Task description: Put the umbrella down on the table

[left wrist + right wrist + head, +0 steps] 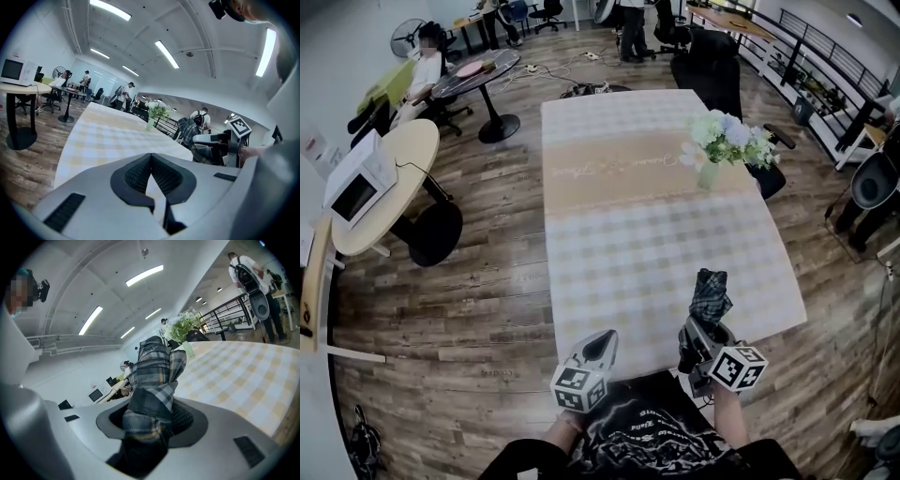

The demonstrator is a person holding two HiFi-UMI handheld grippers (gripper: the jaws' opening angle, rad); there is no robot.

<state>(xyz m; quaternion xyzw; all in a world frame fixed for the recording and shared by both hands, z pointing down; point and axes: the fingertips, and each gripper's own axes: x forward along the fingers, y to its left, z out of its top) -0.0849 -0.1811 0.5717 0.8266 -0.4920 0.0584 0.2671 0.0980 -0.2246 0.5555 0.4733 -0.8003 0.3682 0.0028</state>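
Slightly nose-down, the right gripper clamps the umbrella over the table.

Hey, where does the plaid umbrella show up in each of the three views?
Head view: lower right, the umbrella sticks out of the right tongs over the table edge.
Left gripper view: right of centre.
Right gripper view: centre, clamped.
Shared landmark: flower vase.
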